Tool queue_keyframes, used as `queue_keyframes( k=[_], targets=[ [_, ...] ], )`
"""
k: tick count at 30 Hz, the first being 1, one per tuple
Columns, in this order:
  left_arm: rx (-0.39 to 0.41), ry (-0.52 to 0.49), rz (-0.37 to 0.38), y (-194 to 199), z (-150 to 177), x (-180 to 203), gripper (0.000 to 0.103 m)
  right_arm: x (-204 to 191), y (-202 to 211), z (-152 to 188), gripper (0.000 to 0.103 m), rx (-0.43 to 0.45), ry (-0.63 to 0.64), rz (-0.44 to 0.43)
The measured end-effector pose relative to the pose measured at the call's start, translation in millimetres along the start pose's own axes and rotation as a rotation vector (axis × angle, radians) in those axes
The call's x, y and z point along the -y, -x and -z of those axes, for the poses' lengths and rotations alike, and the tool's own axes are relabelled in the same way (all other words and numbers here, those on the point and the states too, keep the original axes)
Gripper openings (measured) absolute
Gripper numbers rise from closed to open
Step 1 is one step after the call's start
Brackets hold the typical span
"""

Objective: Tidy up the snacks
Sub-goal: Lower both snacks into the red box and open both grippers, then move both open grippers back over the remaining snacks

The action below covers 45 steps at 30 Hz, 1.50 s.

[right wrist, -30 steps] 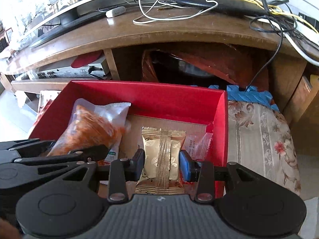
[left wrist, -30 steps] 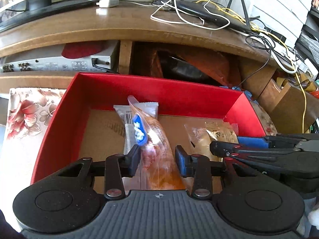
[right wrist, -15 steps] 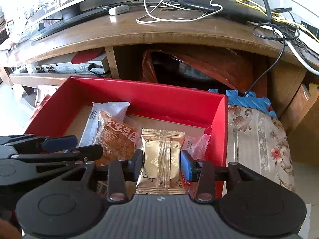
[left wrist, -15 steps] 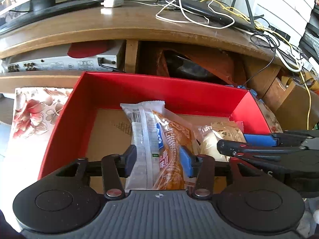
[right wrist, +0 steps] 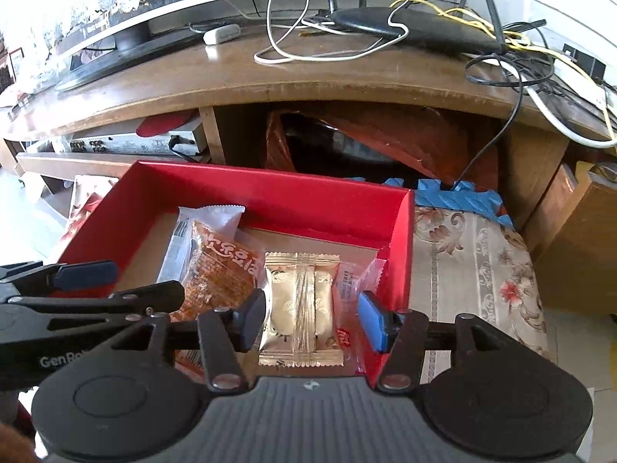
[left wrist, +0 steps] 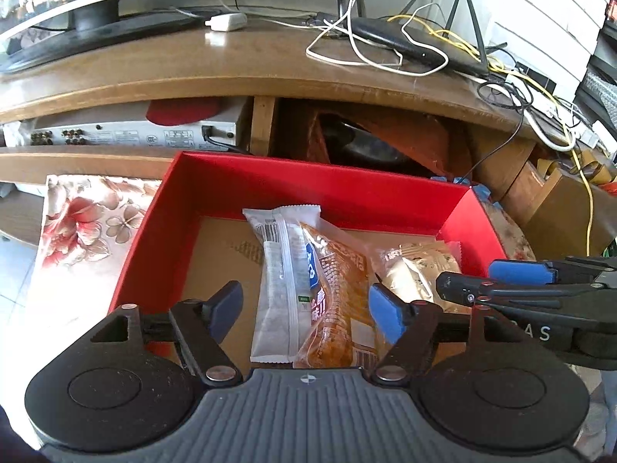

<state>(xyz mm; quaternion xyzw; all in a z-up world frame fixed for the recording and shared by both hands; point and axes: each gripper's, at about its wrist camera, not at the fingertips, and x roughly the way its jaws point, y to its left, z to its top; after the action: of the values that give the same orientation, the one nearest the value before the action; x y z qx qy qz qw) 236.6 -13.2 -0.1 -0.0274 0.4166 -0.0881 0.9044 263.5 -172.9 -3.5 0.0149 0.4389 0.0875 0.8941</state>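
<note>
— So, where are the snacks?

— All inside the red box [left wrist: 316, 193], lying on its cardboard floor. The orange snack bag [left wrist: 339, 301] lies lengthwise near the middle, with its white back panel turned to the left. Just beside it, toward the right wall, lies the gold packet [right wrist: 300, 308], and a clear wrapper with red print [right wrist: 347, 293] is tucked between the gold packet and that wall.

— And the left gripper [left wrist: 304, 308]?

— Its jaws are spread wide, one finger on either side of the orange snack bag — the left pad well clear of it, the right pad close against its edge. Nothing is pinched.

— The right gripper [right wrist: 308, 318]?

— Also parted, straddling the gold packet without squeezing it. The two tools hover side by side over the near edge of the box.

— What's around the box?

— It sits on a floral cloth [left wrist: 85, 223], in front of a wooden TV stand [left wrist: 216, 65] carrying a router [left wrist: 416, 42] and loose cables.
</note>
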Motion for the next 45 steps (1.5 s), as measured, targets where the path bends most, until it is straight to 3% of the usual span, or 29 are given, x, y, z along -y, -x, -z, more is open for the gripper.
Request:
queue_keyframes(
  k=[13,45],
  targets=[
    [0.024,0.000,0.020,30,10,2,0.082,-2,35,11,0.055,0.033,-0.016,-0.017],
    [-0.041,-0.048,0.072,76,73,22,0.085,1,81,73,0.056,-0.037,-0.024,-0.054]
  ],
)
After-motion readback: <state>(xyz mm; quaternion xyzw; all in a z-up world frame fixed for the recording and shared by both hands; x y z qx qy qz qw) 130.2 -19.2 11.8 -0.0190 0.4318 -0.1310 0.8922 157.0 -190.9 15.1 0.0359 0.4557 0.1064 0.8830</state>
